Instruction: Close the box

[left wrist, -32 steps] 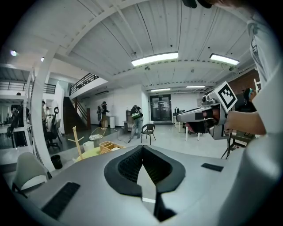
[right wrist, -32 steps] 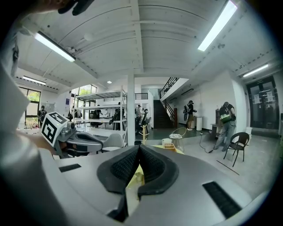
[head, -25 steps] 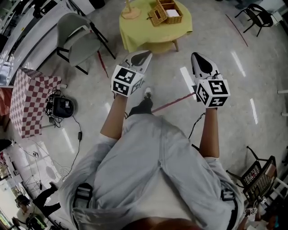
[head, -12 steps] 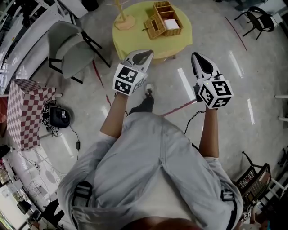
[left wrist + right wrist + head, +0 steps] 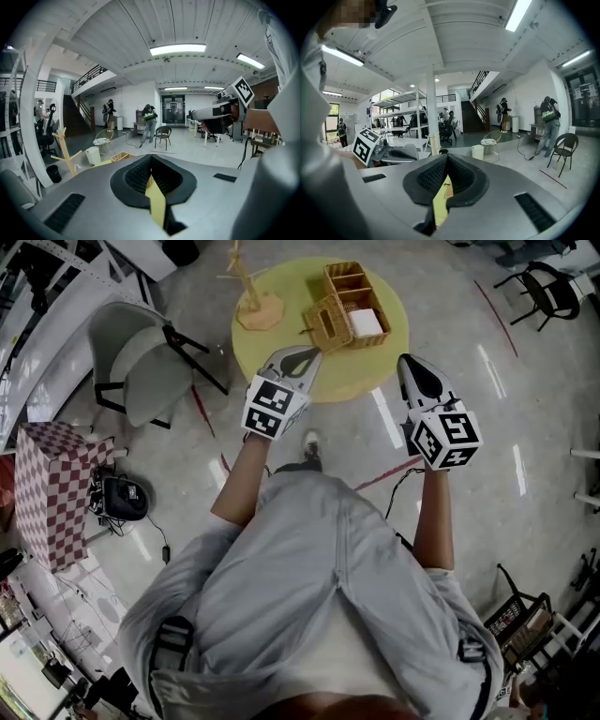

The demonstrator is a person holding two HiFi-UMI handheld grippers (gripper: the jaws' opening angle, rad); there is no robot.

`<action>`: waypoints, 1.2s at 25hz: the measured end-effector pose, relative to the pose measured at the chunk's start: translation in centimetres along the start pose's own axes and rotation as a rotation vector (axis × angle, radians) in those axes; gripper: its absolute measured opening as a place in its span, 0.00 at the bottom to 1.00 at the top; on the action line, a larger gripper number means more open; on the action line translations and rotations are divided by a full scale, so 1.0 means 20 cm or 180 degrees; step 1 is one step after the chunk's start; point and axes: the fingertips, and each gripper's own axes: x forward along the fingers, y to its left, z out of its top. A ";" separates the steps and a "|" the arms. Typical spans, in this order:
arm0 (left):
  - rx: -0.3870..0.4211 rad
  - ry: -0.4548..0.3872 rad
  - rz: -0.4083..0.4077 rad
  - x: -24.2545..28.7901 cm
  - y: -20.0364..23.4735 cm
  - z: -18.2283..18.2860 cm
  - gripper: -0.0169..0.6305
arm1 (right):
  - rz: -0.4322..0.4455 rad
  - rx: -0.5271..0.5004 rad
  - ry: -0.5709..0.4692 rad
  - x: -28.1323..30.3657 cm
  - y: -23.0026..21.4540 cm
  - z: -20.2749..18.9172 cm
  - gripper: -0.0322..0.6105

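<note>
We hold two tools, left gripper (image 5: 302, 354) and right gripper (image 5: 412, 363), jaws pressed together on nothing, near the one yellow table (image 5: 274, 339) where one wicker box (image 5: 349, 294) sits, compartments showing.

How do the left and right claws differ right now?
In the head view, the left claw overlaps the yellow table's near edge; the right claw sits over floor beside it. The left claw leans rightward; the right claw leans slightly left. Both are shut, empty, short of the wicker box.
</note>
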 end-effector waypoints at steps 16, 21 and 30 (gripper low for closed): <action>-0.0364 0.0420 0.0314 0.39 0.39 -0.32 0.07 | 0.0440 -0.0029 0.0549 0.49 -0.11 -0.19 0.08; -0.0448 0.0711 0.0478 0.49 0.44 -0.45 0.07 | 0.0638 -0.0054 0.0711 0.63 -0.21 -0.24 0.08; -0.0593 0.1229 0.0913 0.68 0.57 -0.65 0.21 | 0.1033 -0.0217 0.1108 0.96 -0.45 -0.38 0.09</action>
